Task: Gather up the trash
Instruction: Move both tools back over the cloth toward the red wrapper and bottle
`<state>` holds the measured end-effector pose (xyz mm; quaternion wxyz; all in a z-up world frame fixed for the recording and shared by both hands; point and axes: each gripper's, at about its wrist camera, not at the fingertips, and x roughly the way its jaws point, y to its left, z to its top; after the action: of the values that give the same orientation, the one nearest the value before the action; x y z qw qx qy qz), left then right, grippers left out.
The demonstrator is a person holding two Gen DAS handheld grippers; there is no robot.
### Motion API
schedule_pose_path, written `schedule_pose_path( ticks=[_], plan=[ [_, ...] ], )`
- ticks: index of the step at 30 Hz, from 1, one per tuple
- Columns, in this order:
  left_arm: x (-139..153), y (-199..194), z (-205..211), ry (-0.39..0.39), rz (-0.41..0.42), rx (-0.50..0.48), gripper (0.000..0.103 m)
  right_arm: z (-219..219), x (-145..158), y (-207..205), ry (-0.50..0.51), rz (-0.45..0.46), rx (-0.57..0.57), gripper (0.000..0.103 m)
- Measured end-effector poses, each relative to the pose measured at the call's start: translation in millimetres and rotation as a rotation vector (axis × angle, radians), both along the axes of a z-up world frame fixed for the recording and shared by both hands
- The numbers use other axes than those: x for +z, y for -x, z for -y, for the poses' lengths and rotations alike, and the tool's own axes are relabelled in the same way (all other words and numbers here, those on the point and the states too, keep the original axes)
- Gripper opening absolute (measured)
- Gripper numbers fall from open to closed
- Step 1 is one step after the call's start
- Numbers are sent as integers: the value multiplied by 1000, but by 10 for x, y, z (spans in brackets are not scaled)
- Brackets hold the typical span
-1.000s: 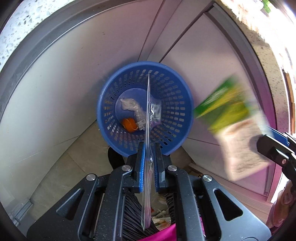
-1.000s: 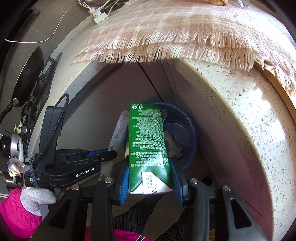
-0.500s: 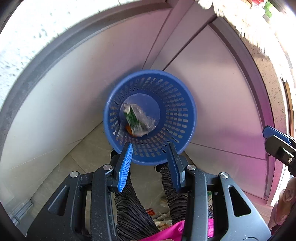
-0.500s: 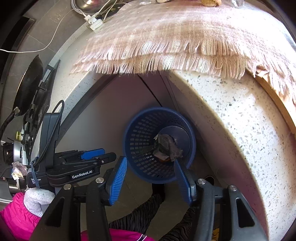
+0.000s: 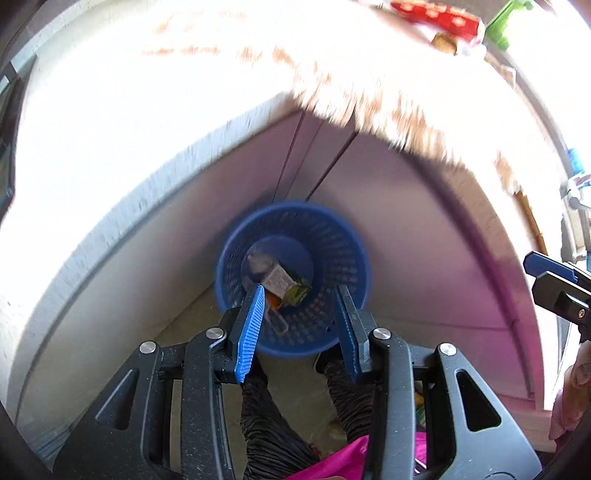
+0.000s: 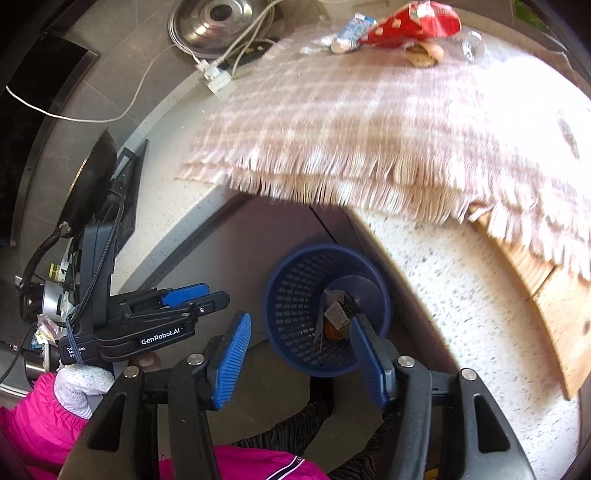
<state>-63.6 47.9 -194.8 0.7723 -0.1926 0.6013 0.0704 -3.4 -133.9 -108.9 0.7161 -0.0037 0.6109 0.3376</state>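
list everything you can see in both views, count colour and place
waste basket: 1, blue, on the floor in the cabinet corner
carton: 1, green and white, inside the basket with other scraps
fringed cloth: 1, pink check, over the speckled counter
snack bag: 1, red, far on the cloth
pan: 1, black, left on the stove
pot lid: 1, steel, top left
cable: 1, white, on the counter
left gripper: jaws open, empty
right gripper: jaws open, empty, just been opening
sleeve: pink, bottom left
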Motion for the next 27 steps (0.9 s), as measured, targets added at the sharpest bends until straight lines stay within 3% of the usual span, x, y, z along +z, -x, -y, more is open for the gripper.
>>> schedule_pose_path(
  ticks=[3, 6, 11, 13, 27],
  plan=[
    [161, -86, -32, 1, 36, 9, 38, 83, 171, -76, -14, 38, -4, 64],
    [287, -191, -47, 19, 76, 14, 38, 157, 339, -192, -27, 70, -6, 74],
    [454, -403, -29, 3, 113, 16, 38, 298, 565, -428, -36, 112, -16, 77],
    [494, -498, -24, 4, 122, 23, 38, 379, 611, -542, -43, 123, -34, 86],
    [730, -1172, 174, 9, 187, 48, 38, 971, 828, -1712, -128, 163, -195, 87]
  ],
)
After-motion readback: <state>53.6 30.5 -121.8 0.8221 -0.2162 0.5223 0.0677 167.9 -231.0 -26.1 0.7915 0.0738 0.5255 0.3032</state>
